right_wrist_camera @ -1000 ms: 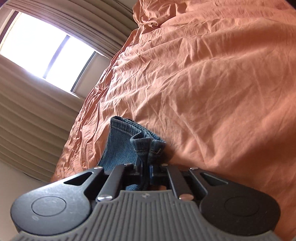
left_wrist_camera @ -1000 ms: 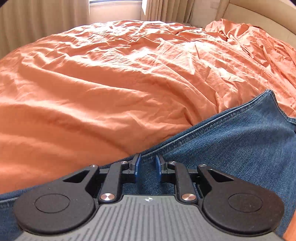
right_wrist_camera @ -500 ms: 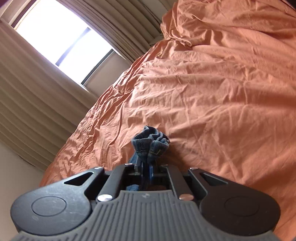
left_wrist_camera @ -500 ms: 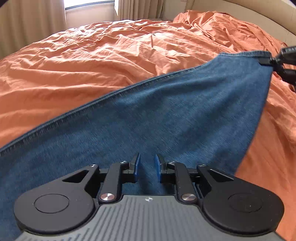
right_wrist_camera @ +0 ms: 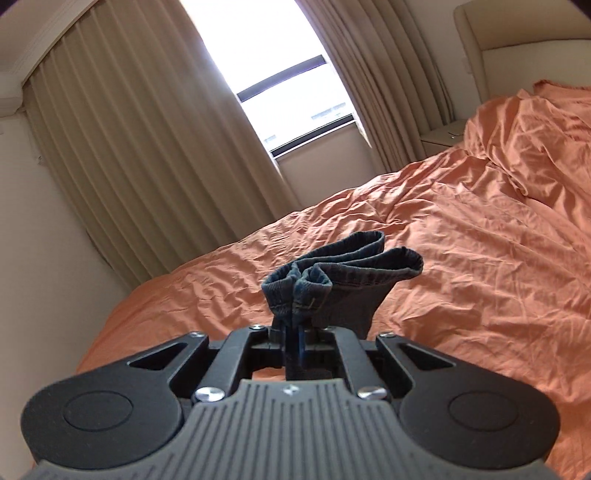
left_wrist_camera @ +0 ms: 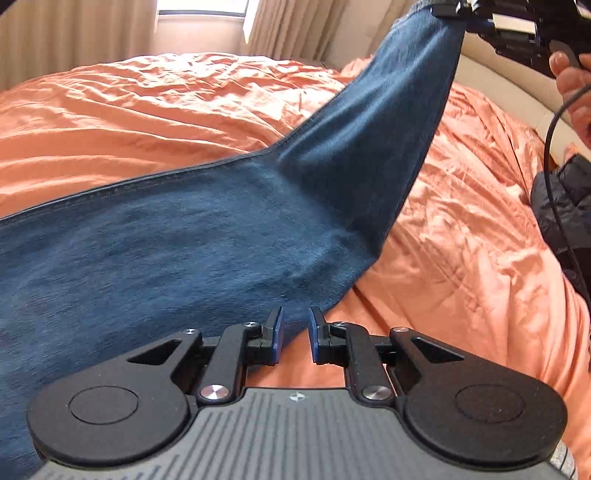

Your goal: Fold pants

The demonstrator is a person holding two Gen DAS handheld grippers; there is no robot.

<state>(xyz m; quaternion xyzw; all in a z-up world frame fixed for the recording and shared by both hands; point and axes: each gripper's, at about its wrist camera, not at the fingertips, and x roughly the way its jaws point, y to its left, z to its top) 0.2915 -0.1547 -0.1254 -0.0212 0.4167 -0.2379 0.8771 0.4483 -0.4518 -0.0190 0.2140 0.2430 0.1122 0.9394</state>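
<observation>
Blue denim pants (left_wrist_camera: 207,229) lie across the orange bed, with one end lifted up to the top right. My left gripper (left_wrist_camera: 294,334) is open and empty, low over the near edge of the denim. My right gripper (right_wrist_camera: 294,341) is shut on the bunched hem of the pants (right_wrist_camera: 332,273) and holds it high above the bed. It also shows in the left wrist view (left_wrist_camera: 454,9), pinching the raised corner of the denim.
A wrinkled orange bedsheet (left_wrist_camera: 166,103) covers the bed. Beige curtains (right_wrist_camera: 147,155) and a bright window (right_wrist_camera: 273,66) stand behind it. A padded headboard (right_wrist_camera: 524,44) is at the right. The person's hand (left_wrist_camera: 572,74) and a dark jacket (left_wrist_camera: 565,206) are at the right edge.
My right gripper has lifted the pants' hem well above the bed, so the leg now hangs up steeply. My left gripper has stayed open near the denim's lower edge.
</observation>
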